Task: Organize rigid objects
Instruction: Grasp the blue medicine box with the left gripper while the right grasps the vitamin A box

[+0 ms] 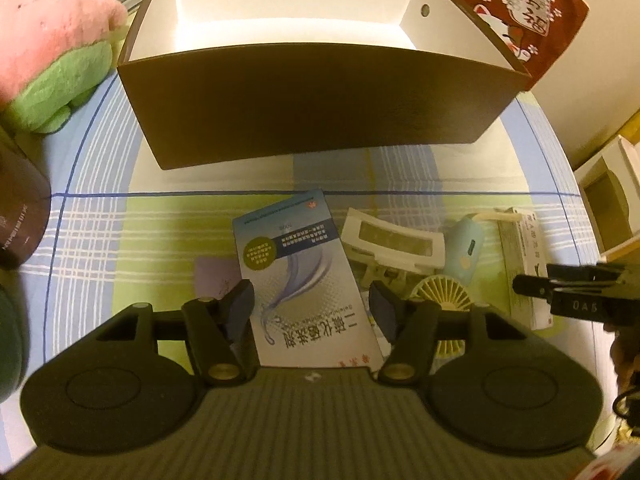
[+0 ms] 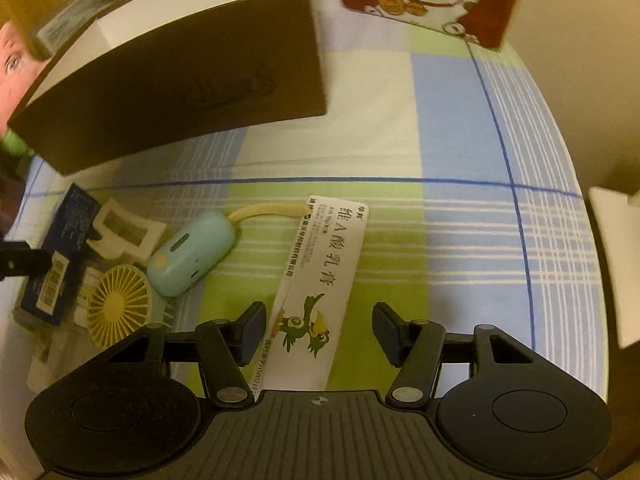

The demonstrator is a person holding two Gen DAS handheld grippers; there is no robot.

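2 grippers hang above a plaid bedsheet [image 2: 460, 128], each with its fingers spread and nothing clamped. Nearest in the left wrist view, the left gripper [image 1: 312, 312] has its jaws on either side of the near end of a blue-and-white medicine box [image 1: 300, 276], which lies flat on the sheet; whether the pads touch the box cannot be told. In the right wrist view, the right gripper [image 2: 319, 334] is likewise released, its fingers straddling the near end of a long white carton [image 2: 320, 284] printed with a green bird, with a clear gap on the right side. Just left of that carton lie a pale blue fan handle [image 2: 190, 254] with a cream strap and a yellow fan head [image 2: 116, 304], next to a white plastic frame [image 2: 124, 232]. Beyond these 4 items stands a dark open box [image 1: 316, 108] with a white interior, upright on the sheet. Farther back, a pink and green plush toy [image 1: 52, 56] sits to its left and a red lucky-cat cushion [image 1: 516, 12] leans at its right rear corner.
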